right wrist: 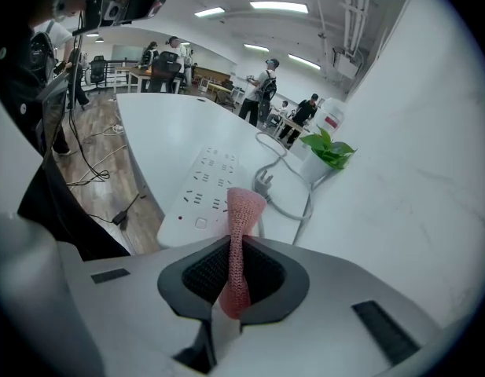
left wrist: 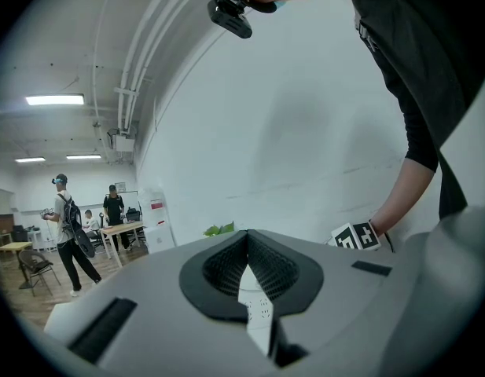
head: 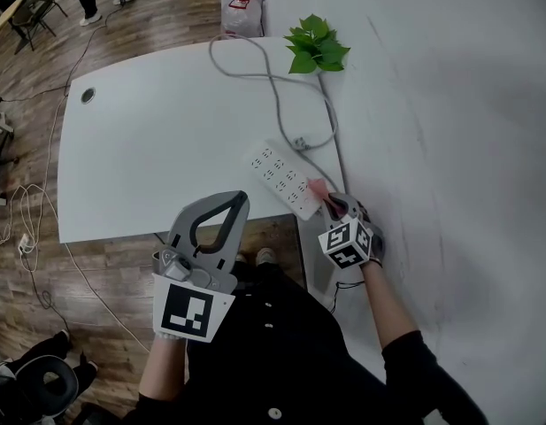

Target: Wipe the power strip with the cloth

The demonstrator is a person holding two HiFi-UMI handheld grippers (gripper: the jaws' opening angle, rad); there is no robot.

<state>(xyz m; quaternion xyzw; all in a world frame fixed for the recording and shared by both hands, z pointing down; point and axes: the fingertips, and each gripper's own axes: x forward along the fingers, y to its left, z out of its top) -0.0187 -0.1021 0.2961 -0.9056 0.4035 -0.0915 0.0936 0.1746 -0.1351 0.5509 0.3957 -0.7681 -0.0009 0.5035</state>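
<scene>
A white power strip point(head: 284, 179) lies on the white table point(head: 149, 149) near its front right corner, angled toward the wall. My right gripper point(head: 336, 207) is at the strip's near end, shut on a pink knitted cloth point(head: 316, 187). The cloth's free end rests over the strip's near edge. In the right gripper view the cloth point(right wrist: 244, 206) stands pinched between the jaws of that gripper point(right wrist: 236, 243), with the strip point(right wrist: 201, 188) just beyond. My left gripper point(head: 225, 204) is shut and empty, held off the table's front edge. Its own view shows the left gripper point(left wrist: 246, 240) raised, with a sliver of strip point(left wrist: 255, 308) behind it.
A grey cable point(head: 271, 81) loops across the table to a loose plug point(head: 300, 142) beside the strip. A green plant point(head: 315, 44) stands at the back by the white wall point(head: 449, 131). The table has a cable hole point(head: 88, 95). Wires lie on the wooden floor point(head: 25, 228).
</scene>
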